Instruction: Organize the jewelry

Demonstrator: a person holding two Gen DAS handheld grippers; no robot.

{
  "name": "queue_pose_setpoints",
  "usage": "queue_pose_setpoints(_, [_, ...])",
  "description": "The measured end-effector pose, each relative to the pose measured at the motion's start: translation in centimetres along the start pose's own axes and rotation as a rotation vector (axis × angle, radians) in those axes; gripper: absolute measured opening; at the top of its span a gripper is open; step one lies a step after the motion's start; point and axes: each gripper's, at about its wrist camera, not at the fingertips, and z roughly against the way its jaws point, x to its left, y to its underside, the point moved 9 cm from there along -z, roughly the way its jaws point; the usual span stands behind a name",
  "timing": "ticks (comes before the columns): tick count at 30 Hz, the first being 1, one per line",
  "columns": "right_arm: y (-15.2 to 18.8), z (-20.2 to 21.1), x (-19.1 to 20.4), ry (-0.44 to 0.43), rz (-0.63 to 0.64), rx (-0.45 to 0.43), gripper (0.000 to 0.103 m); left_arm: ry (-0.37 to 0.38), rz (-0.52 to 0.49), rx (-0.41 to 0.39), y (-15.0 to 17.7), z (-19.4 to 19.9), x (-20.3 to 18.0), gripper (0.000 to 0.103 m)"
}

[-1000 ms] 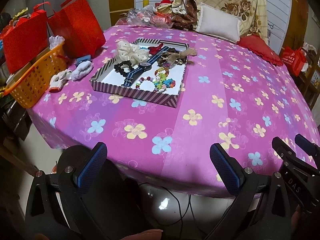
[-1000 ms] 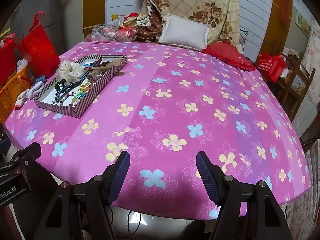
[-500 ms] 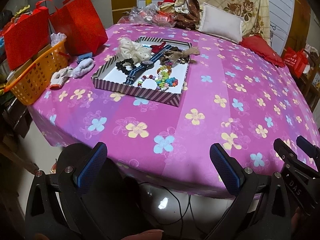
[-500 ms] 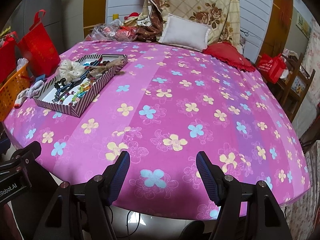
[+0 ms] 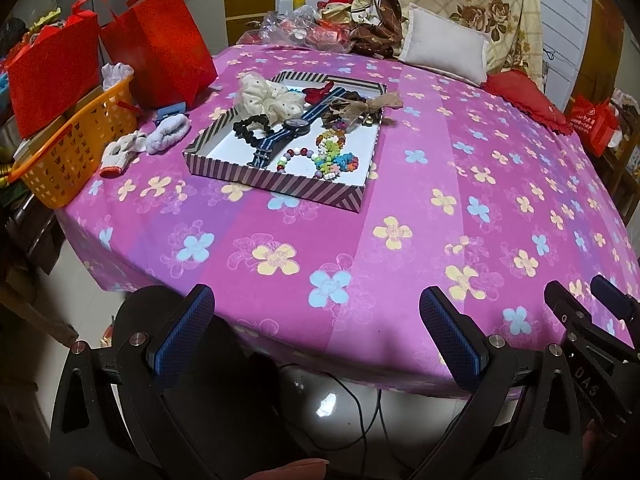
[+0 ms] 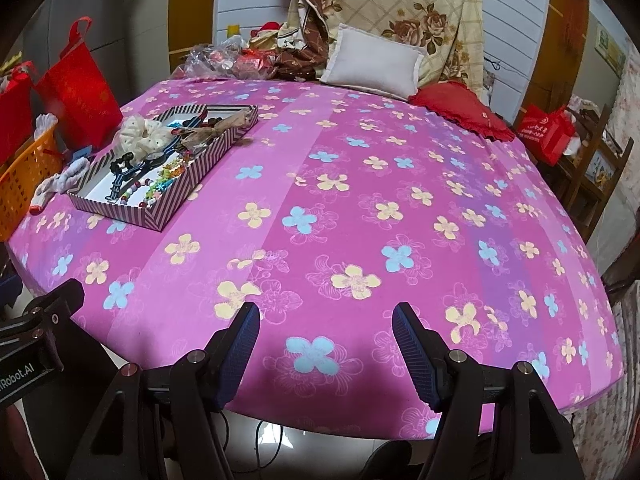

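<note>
A striped shallow box (image 5: pixel 276 186) sits on the pink flowered table, also in the right wrist view (image 6: pixel 120 216). It holds a blue-strap watch (image 5: pixel 286 132), a cream scrunchie (image 5: pixel 266 98), a black bead bracelet (image 5: pixel 250 128), a colourful bead bracelet (image 5: pixel 334 158), a burlap bow (image 5: pixel 368 106) and a red bow (image 5: pixel 318 92). My left gripper (image 5: pixel 316 320) is open and empty at the table's near edge, well short of the box. My right gripper (image 6: pixel 326 340) is open and empty over the near edge, right of the box.
An orange basket (image 5: pixel 68 148), red bags (image 5: pixel 160 48) and white gloves (image 5: pixel 124 150) crowd the table's left side. A white pillow (image 5: pixel 444 50), a red cushion (image 5: pixel 528 100) and wrapped clutter (image 5: pixel 316 32) lie at the back. The pink cloth (image 6: pixel 400 200) stretches to the right.
Both grippers have edged slightly forward and up towards the table; the box looks a little nearer. Jaws stay open.
</note>
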Motion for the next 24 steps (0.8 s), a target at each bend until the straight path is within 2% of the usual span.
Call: queue_pose_setpoints(24, [-0.1, 0.1, -0.6, -0.018, -0.028, -0.015, 0.066, 0.0, -0.03, 0.01, 0.3, -0.3, -1.1, 0.102])
